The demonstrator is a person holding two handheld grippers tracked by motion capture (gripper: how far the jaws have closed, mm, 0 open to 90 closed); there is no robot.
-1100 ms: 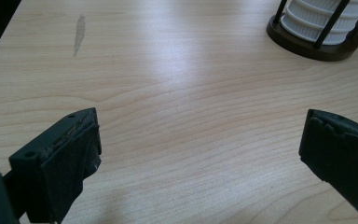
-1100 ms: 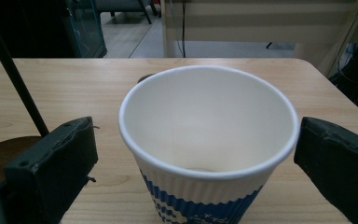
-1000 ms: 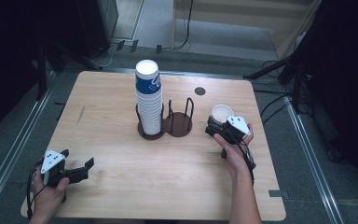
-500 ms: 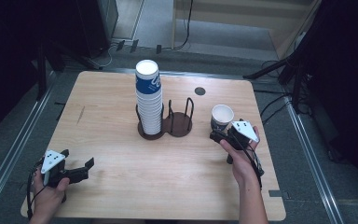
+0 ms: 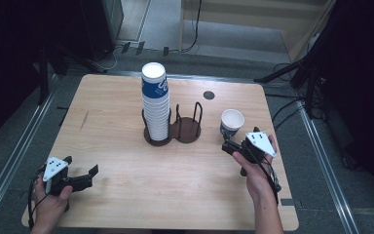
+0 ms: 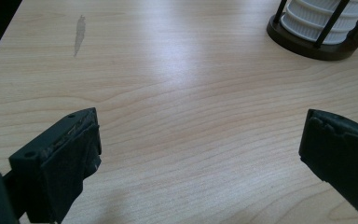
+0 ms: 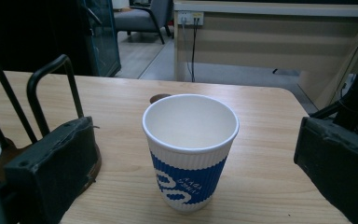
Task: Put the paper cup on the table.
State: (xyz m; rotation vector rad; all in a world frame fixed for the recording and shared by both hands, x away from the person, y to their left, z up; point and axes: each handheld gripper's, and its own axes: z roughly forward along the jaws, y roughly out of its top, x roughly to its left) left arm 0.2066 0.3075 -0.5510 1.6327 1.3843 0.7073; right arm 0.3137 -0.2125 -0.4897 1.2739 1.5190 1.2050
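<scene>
Cup (image 5: 232,122) released; right tongs (image 5: 230,147) withdrawn.

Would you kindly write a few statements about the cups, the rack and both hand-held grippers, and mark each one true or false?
1. The single cup stands upright on the table. True.
2. The right hand-held gripper is shut on that cup. False: its jaws stand open on either side, apart from it.
3. The cup stack sits in the rack's left ring. True.
4. The rack's right ring holds a cup. False: it is empty.
5. The left hand-held gripper is open, with nothing between its jaws. True.
</scene>
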